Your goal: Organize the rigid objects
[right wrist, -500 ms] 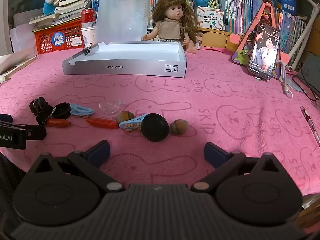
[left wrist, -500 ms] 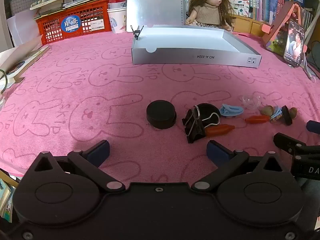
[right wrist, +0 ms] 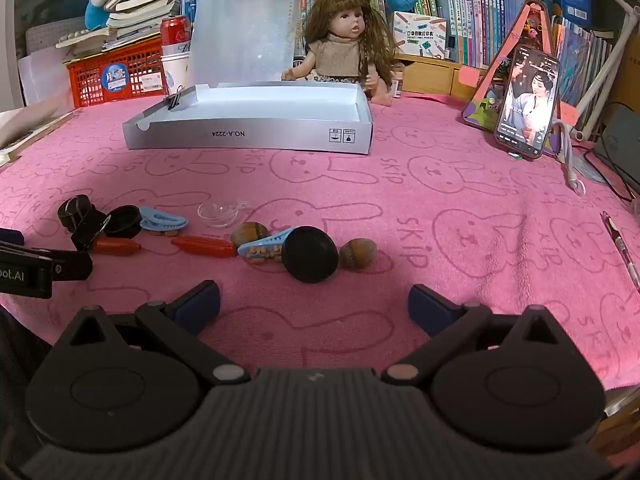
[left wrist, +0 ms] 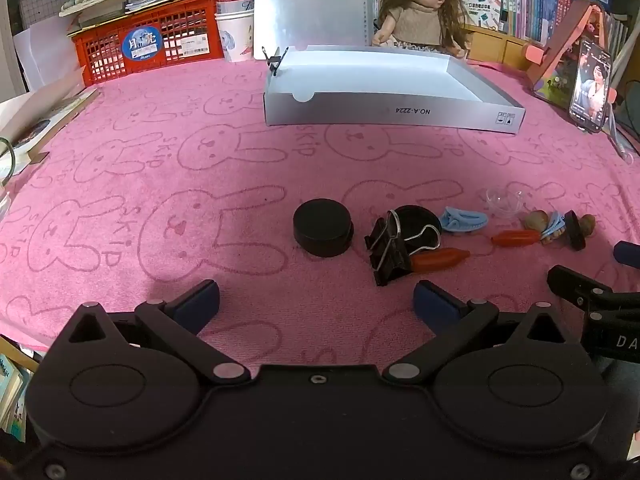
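Note:
A row of small objects lies on the pink towel. In the left wrist view: a black round lid (left wrist: 323,227), a black binder clip (left wrist: 389,249), two orange carrot-shaped pieces (left wrist: 439,258), a blue hair clip (left wrist: 463,220) and a clear cup (left wrist: 505,201). In the right wrist view: a black disc (right wrist: 310,254) standing on edge, two walnuts (right wrist: 358,253), a blue clip (right wrist: 262,246) and an orange piece (right wrist: 204,246). A grey open box (left wrist: 394,111) stands behind. My left gripper (left wrist: 316,306) is open just short of the lid. My right gripper (right wrist: 314,304) is open in front of the disc.
A doll (right wrist: 346,36), a red basket (left wrist: 148,42), a can and books line the back. A phone on a stand (right wrist: 526,102) is at right, a pen (right wrist: 618,246) near the right edge. A small binder clip (left wrist: 274,60) grips the box corner.

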Tool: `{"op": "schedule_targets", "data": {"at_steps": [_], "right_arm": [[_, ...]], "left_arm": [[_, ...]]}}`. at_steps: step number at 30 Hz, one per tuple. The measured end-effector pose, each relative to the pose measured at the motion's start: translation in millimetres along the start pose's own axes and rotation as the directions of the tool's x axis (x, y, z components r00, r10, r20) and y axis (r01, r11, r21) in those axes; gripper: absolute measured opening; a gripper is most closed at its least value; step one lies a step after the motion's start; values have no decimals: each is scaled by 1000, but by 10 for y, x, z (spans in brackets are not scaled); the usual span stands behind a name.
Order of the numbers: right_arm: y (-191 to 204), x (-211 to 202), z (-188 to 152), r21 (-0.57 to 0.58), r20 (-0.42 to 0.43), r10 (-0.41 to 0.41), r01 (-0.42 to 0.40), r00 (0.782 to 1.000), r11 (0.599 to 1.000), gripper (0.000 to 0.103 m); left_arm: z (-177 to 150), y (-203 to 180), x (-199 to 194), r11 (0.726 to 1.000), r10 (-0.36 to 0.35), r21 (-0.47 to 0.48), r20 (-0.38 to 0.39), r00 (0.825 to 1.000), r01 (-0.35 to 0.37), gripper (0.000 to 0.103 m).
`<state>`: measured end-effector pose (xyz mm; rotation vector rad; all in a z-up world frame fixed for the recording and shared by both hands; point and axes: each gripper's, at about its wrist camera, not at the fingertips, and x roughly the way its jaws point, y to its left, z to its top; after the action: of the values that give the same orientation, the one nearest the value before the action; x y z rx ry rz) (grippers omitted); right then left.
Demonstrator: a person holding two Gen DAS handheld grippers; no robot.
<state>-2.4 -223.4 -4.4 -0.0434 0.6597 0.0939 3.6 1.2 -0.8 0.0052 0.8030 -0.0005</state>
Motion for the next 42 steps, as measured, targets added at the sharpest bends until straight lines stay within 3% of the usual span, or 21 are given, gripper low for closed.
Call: {"op": "schedule_targets", "data": {"at_steps": [42], "right_arm": [[-24,10,-37,2,-5,-1,1,1000,1000,103]], "left_arm": [[13,-6,-7,1000,1,0,-3,1000,-1,103]]}}
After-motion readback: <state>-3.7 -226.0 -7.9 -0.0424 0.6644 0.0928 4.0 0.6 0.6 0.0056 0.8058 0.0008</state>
